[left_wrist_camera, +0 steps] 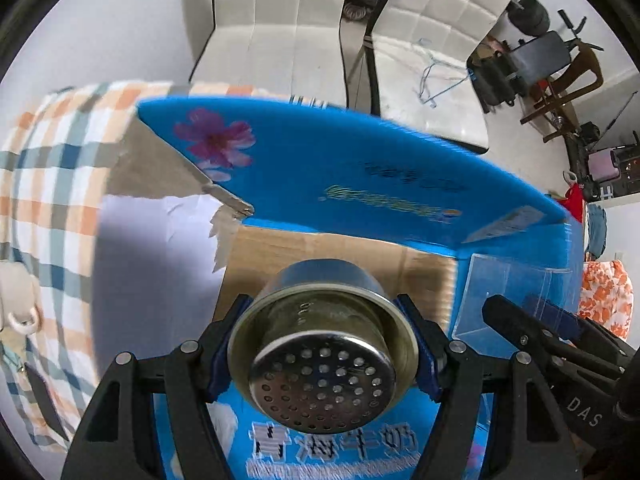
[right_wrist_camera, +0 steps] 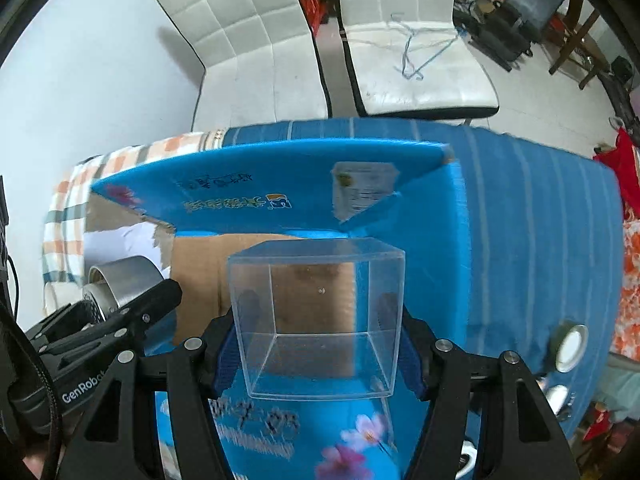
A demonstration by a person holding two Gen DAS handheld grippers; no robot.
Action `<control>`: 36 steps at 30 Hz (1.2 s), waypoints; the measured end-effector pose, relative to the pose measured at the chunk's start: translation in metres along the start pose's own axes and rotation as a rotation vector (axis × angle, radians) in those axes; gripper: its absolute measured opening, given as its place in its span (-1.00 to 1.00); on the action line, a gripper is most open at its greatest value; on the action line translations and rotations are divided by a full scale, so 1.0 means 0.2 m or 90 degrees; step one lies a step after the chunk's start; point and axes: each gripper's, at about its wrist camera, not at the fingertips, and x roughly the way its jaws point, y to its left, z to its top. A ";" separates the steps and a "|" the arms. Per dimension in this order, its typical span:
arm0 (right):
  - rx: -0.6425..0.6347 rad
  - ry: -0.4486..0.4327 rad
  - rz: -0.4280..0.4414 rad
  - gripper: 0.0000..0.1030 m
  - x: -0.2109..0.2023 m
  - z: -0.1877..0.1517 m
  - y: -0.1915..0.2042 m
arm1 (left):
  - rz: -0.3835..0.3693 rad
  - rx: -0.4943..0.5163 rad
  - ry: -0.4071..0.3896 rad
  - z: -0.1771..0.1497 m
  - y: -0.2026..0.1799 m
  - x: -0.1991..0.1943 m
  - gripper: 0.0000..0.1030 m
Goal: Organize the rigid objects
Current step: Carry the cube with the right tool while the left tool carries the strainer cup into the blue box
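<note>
My left gripper [left_wrist_camera: 324, 344] is shut on a steel strainer cup [left_wrist_camera: 320, 352] with a perforated base, hanging over the open blue cardboard box [left_wrist_camera: 360, 168]. The box's brown inner floor [left_wrist_camera: 320, 248] lies right below. My right gripper [right_wrist_camera: 318, 344] is shut on a clear plastic cube box [right_wrist_camera: 316, 320], also above the same blue box [right_wrist_camera: 260, 184]. In the right wrist view the strainer cup [right_wrist_camera: 124, 276] and left gripper show at the left. From the left wrist camera the clear cube [left_wrist_camera: 508, 292] and right gripper appear at the right.
The box rests on a blue striped cloth [right_wrist_camera: 520, 240] beside a plaid cloth [left_wrist_camera: 52, 184]. A roll of tape [right_wrist_camera: 570, 346] lies on the striped cloth at right. Two white quilted chairs [right_wrist_camera: 260, 40] stand beyond the table. White paper [left_wrist_camera: 160, 248] sits left of the box.
</note>
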 end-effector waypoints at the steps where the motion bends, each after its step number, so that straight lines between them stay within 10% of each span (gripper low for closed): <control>1: 0.003 0.005 0.000 0.30 0.04 0.01 0.01 | -0.002 -0.002 0.008 0.01 0.01 0.04 0.34; 16: 0.024 0.076 -0.019 0.33 0.37 0.11 0.02 | -0.012 -0.001 0.049 0.04 0.03 0.18 0.34; 27: 0.009 0.081 -0.039 0.88 0.28 0.10 0.06 | -0.039 0.000 0.045 0.13 0.05 0.13 0.34; 36: -0.037 0.112 -0.054 0.89 0.30 0.03 0.06 | -0.099 0.007 0.101 0.16 -0.03 0.27 0.34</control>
